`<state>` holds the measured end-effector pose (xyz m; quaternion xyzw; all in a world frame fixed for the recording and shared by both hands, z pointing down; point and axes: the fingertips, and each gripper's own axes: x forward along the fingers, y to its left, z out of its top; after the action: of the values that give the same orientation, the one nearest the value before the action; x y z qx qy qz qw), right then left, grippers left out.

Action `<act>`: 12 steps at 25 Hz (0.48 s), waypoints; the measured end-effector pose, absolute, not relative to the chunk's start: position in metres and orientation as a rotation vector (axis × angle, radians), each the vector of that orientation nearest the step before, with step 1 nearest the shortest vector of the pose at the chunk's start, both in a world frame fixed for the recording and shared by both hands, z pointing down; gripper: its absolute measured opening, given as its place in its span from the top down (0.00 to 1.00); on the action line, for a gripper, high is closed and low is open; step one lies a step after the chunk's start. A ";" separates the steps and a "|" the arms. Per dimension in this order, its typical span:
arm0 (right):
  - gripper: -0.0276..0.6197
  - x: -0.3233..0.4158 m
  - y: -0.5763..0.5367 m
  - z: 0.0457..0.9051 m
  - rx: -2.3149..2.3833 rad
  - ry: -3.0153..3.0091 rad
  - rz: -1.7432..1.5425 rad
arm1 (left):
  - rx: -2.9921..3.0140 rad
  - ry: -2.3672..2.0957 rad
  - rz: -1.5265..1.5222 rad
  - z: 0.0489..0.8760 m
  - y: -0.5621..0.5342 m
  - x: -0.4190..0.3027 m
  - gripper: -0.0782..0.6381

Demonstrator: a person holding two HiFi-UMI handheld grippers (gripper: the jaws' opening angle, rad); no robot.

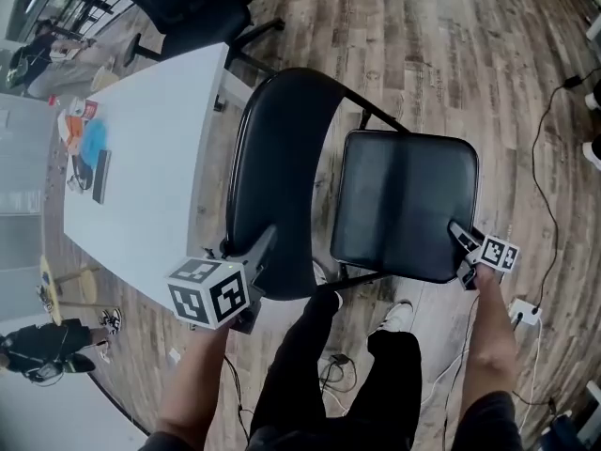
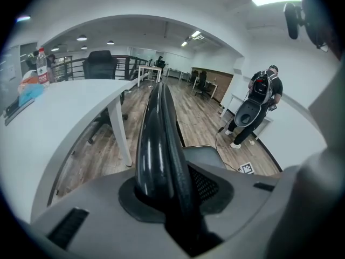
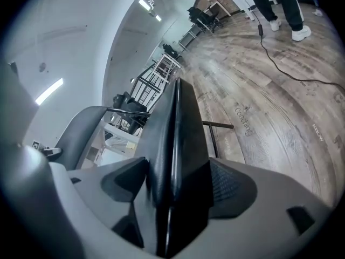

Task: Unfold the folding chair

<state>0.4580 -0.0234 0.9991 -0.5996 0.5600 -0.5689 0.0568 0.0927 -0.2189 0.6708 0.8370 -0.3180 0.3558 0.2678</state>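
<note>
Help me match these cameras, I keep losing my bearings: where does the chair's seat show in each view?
Head view: the seat is right of centre.
Left gripper view: it is the grey slab just right of centre.
Right gripper view: it is edge-on, running up the middle.
Shared landmark: the backrest, central in the left gripper view, left in the right gripper view.

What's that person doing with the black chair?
A person is opening a black folding chair with a gripper in each hand. The left gripper clamps the backrest by its edge, and the right gripper has the front edge of the seat between its jaws. The seat lies nearly flat, so the chair looks almost open, beside a white table.
</note>
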 end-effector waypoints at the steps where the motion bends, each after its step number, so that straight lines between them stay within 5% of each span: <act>1: 0.43 0.460 -0.021 1.005 -1.818 1.695 -1.722 | 2.261 -0.856 0.969 0.674 -0.217 0.095 0.75; 12: 0.41 0.473 -0.008 1.041 -1.772 1.689 -1.709 | 2.260 -0.851 0.952 0.695 -0.213 0.105 0.74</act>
<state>0.4729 -0.0085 1.0414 -0.5919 0.5639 -0.5706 0.0780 0.1047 -0.2127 0.6951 0.8384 -0.3158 0.3531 0.2694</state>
